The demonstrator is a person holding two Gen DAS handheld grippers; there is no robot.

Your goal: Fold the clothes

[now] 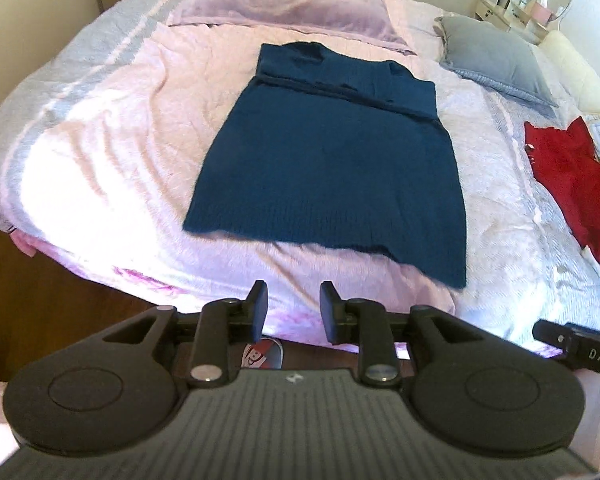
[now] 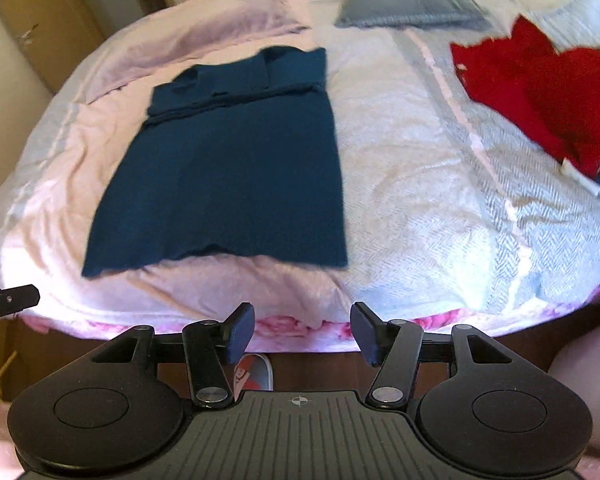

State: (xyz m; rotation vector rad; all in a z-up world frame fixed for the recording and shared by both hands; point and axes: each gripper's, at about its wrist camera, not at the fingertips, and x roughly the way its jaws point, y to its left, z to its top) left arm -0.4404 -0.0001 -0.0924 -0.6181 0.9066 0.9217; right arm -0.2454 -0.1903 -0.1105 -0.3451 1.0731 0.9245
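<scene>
Blue knit garment (image 1: 324,160) lies flat on the bed (image 1: 100,152), sleeves already folded across its far end, long axis running away from both grippers — hem nearest. Left gripper (image 1: 293,312): jaws apart, narrow gap, nothing between them. Right gripper (image 2: 302,336): jaws wider apart, also empty. Both hang short of the bed's near edge, clear of the cloth. Hem corners look about equally reachable, left gripper a little nearer. Red garment (image 2: 540,92) waits off right.

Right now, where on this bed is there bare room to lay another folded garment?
Two free patches: the pink cover left of the blue sweater, and the strip between it and the red garment. The far end is crowded with pillows.
</scene>
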